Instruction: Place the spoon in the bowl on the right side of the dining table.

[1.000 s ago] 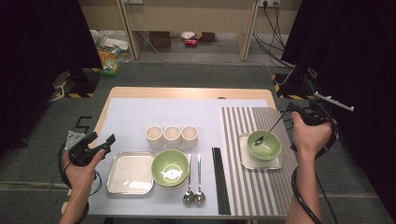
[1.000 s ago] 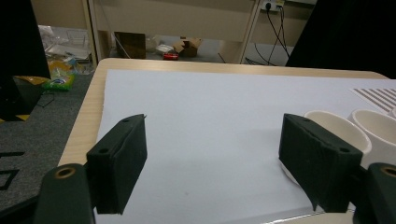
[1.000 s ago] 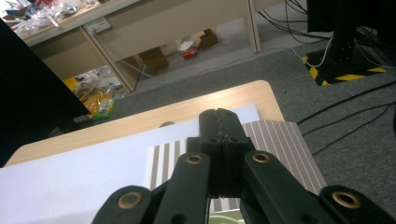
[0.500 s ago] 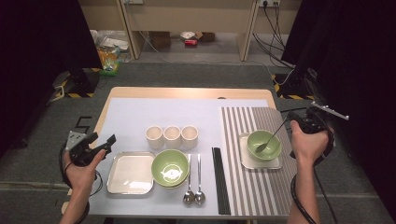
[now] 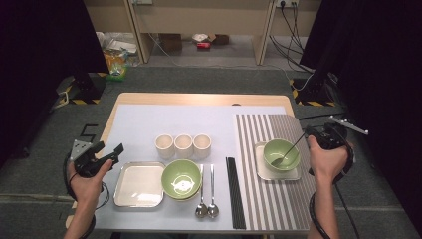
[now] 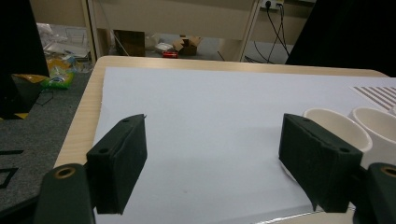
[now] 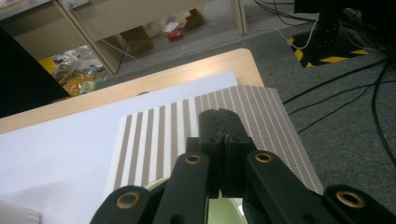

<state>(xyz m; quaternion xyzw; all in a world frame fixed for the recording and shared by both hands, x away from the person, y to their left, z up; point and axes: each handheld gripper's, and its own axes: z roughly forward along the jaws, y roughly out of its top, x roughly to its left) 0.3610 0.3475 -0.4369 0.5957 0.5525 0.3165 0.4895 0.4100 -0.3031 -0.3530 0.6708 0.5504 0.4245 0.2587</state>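
The spoon point(image 5: 284, 152) leans in the green bowl point(image 5: 281, 154), which sits on a small square tray point(image 5: 297, 174) on the striped mat point(image 5: 259, 199). The right gripper point(image 5: 309, 133) reaches in from the table's right edge with its jaws pressed together, apparently pinching the spoon's handle tip, though the view is too small to be sure. Beyond the mat's far edge lies bare table. Left of that gripper lie black chopsticks point(image 5: 235, 191), two spoons point(image 5: 207, 209), a second green bowl point(image 5: 181, 178), a steel tray point(image 5: 140, 184) and three cups point(image 5: 183, 146). The left gripper point(image 5: 107, 155), jaws spread, hovers off the left edge.
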